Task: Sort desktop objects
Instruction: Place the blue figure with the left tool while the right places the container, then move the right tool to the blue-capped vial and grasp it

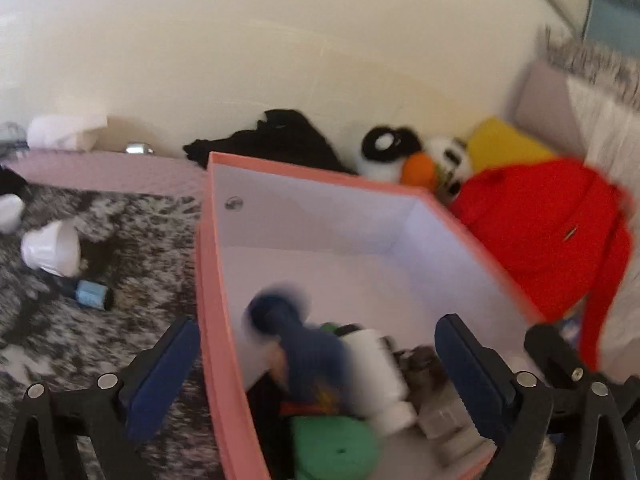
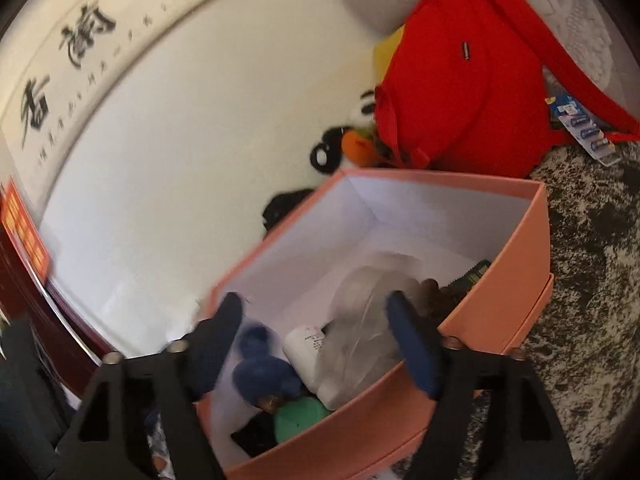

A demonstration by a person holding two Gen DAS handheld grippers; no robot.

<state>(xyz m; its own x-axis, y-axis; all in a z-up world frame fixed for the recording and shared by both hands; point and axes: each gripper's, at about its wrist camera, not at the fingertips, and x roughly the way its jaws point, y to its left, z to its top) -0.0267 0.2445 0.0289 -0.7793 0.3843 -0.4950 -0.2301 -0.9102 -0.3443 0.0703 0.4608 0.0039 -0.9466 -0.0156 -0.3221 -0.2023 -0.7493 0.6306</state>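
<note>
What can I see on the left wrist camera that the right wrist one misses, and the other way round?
Left only: white cups tipped on the mottled cloth, a small blue bottle, a tissue roll.
Right only: battery pack beside the backpack, wall calligraphy.
Both: pink box holding a blue object, white bottle and green roll; red backpack; plush toy.

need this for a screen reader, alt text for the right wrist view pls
Open right gripper above a pink box holding a blue plush toy, white bottle and clear plastic; nothing between its jaws. A red backpack stands behind.
</note>
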